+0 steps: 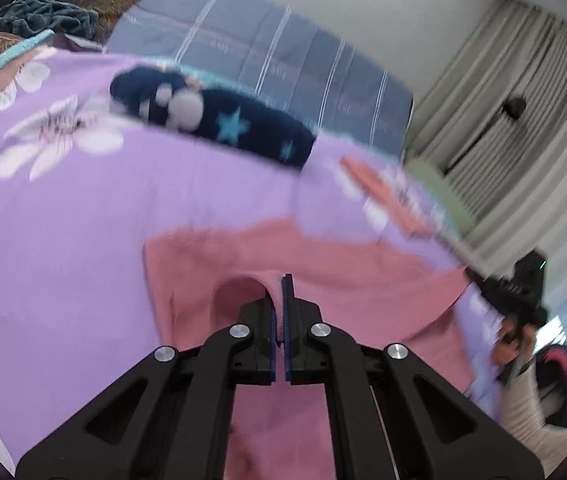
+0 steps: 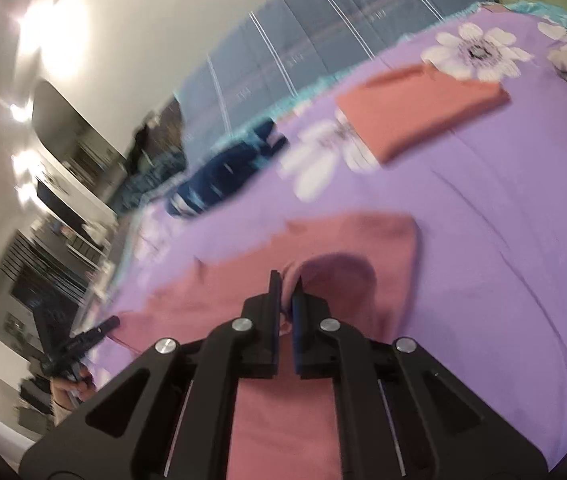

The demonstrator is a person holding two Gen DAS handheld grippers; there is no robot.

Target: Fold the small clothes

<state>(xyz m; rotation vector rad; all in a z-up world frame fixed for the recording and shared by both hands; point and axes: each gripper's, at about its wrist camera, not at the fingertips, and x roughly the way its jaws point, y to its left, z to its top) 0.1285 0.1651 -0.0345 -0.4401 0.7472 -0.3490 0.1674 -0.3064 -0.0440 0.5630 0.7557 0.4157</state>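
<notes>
Presently on hand: one pink garment, spread across a purple floral bedspread and lifted along its near edge. Left gripper: jaws nearly closed, pinching a fold of the pink cloth beside a rounded opening at 11 o'clock from the tips. Right gripper: jaws narrow, likewise pinching pink cloth, a matching opening at 1 o'clock. Each gripper holds one end of the same edge, so the garment's long axis likely runs from one to the other, with the free body lying toward 12 o'clock from both; neither hand looks nearer. Judged next: carry the held edge forward over that body. Also listed: a folded salmon piece at 1 o'clock in the right view, lying apart; a dark blue starred item at 11 o'clock in the left view. Both views blurred.
</notes>
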